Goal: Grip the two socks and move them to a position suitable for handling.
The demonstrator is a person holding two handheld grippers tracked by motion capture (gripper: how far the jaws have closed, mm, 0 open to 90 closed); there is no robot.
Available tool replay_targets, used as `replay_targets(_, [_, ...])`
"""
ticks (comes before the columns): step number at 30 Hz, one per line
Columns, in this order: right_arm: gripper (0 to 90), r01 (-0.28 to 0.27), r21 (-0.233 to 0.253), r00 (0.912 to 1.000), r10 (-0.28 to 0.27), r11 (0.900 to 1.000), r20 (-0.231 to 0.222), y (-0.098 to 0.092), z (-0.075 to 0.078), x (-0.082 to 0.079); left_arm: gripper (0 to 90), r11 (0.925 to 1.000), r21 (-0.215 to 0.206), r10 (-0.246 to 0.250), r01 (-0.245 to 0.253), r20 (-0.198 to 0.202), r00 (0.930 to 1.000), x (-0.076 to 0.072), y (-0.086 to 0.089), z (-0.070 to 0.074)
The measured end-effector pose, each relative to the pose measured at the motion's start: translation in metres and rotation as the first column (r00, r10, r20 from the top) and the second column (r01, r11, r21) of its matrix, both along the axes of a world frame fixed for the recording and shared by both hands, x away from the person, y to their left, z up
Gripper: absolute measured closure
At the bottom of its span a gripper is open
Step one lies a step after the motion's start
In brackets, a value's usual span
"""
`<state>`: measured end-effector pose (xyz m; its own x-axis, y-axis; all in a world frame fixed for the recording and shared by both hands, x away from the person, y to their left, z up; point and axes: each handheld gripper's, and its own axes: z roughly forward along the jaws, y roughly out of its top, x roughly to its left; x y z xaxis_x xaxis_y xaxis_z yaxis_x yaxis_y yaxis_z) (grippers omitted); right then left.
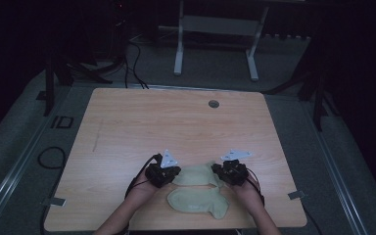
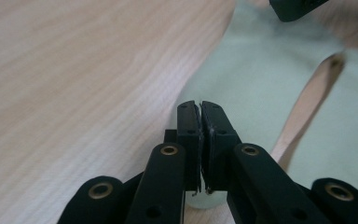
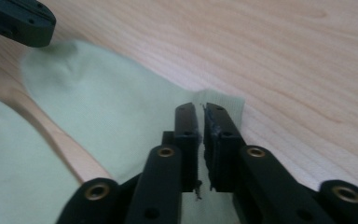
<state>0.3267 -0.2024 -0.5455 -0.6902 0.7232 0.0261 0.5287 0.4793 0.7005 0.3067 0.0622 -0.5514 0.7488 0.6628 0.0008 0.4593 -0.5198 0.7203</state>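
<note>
I stand at the near edge of a pale wooden table (image 1: 127,122) in a dim room, holding 2 black tongs, 1 in each hand. 2 light green socks lie side by side near me, right of the table's middle. The far sock (image 1: 194,175) stretches between my tongs; the near sock (image 1: 196,200) lies flat just in front of it, a thin strip of bare wood between them.

My left tongs (image 1: 172,177) are clenched on the left end of the far sock (image 2: 261,70); in the left gripper view the jaws are pressed together, with a sliver of green cloth below them. My right tongs (image 1: 219,172) are clenched on its right end; in the right gripper view the jaws meet at the sock's ribbed cuff corner (image 3: 219,100), and cloth seems pinched between them.

I judge that I am at the gripping step, both ends held and the sock not yet lifted off the wood. The next move, I think, calls for raising both ends together, keeping them level and the cloth lightly taut, then carrying it over the near sock to pair them.

For room: the table is bare to the left and far side, apart from a small round grommet (image 1: 214,104) near the far edge. The near edge is close behind the near sock, and the right edge is nearer than the left.
</note>
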Motion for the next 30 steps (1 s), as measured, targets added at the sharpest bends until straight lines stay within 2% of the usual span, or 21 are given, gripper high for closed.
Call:
replay_targets(2, [80.0, -0.002, -0.001, 1.0000, 0.002, 1.000, -0.008, 0.001, -0.002, 0.001, 86.4, 1.0000, 0.002, 0.003, -0.003, -0.009, 1.0000, 0.002, -0.001, -0.003])
replay_targets(3, [71.7, 0.000, -0.016, 0.9998, 0.000, 1.000, -0.017, 0.002, -0.008, 0.002, 86.2, 0.9999, 0.005, 0.015, -0.015, -0.020, 0.9997, 0.005, -0.002, -0.008])
replay_targets(4, [68.4, -0.002, -0.019, 0.9997, 0.002, 1.000, -0.024, 0.002, -0.010, 0.003, 86.1, 0.9998, 0.008, 0.019, -0.018, -0.020, 0.9996, 0.006, -0.001, -0.011])
replay_targets(5, [63.5, -0.014, -0.009, 0.9996, 0.014, 1.000, -0.025, 0.001, -0.012, 0.003, 83.9, 0.9996, 0.016, 0.022, -0.022, -0.006, 0.9997, 0.007, -0.001, -0.013])
replay_targets(6, [63.5, -0.014, -0.009, 0.9996, 0.014, 1.000, -0.025, 0.001, -0.012, 0.003, 78.6, 0.9996, 0.016, 0.022, -0.022, -0.006, 0.9997, 0.007, -0.001, -0.013])
replay_targets(7, [58.7, -0.023, -0.004, 0.9995, 0.023, 1.000, -0.022, 0.001, -0.013, 0.003, 78.6, 0.9998, 0.001, 0.019, -0.019, 0.003, 0.9998, 0.007, 0.000, -0.014])
replay_targets(8, [54.1, -0.024, -0.028, 0.9997, 0.024, 0.999, 0.001, 0.001, -0.014, 0.002, 69.4, 1.0000, -0.004, 0.003, -0.003, 0.014, 0.9999, 0.006, 0.001, -0.016])
replay_targets(12, [53.2, -0.042, -0.049, 0.9985, 0.044, 0.998, 0.034, 0.001, -0.016, -0.002, 62.5, 1.0000, 0.002, 0.004, -0.004, 0.026, 0.9996, 0.006, 0.001, -0.017])
replay_targets(16, [52.2, -0.043, -0.036, 0.9974, 0.045, 0.998, 0.056, 0.000, -0.018, -0.003, 59.8, 1.0000, 0.000, 0.001, -0.001, 0.036, 0.9994, 0.005, 0.000, -0.018])
replay_targets(18, [52.2, -0.044, -0.034, 0.9973, 0.046, 0.998, 0.058, 0.000, -0.018, -0.002, 58.2, 0.9999, 0.016, 0.002, -0.003, 0.052, 0.9986, 0.004, 0.000, -0.018])
replay_targets(20, [52.1, -0.043, -0.035, 0.9973, 0.045, 0.998, 0.058, 0.000, -0.018, 0.001, 56.4, 0.9997, 0.026, 0.002, -0.004, 0.052, 0.9986, 0.005, 0.000, -0.017])
replay_targets(21, [52.0, -0.044, -0.039, 0.9976, 0.046, 0.998, 0.052, 0.002, -0.018, 0.005, 55.6, 0.9990, 0.044, 0.002, -0.005, 0.063, 0.9980, 0.006, 0.000, -0.016])
replay_targets(25, [51.4, -0.045, -0.045, 0.9978, 0.048, 0.998, 0.047, 0.005, -0.017, 0.010, 54.6, 0.9981, 0.059, 0.011, -0.015, 0.072, 0.9973, 0.010, 0.001, -0.015])
replay_targets(30, [50.1, -0.047, -0.047, 0.9980, 0.049, 0.998, 0.040, 0.006, -0.016, 0.011, 53.6, 0.9980, 0.056, 0.026, -0.029, 0.068, 0.9974, 0.016, 0.003, -0.015])
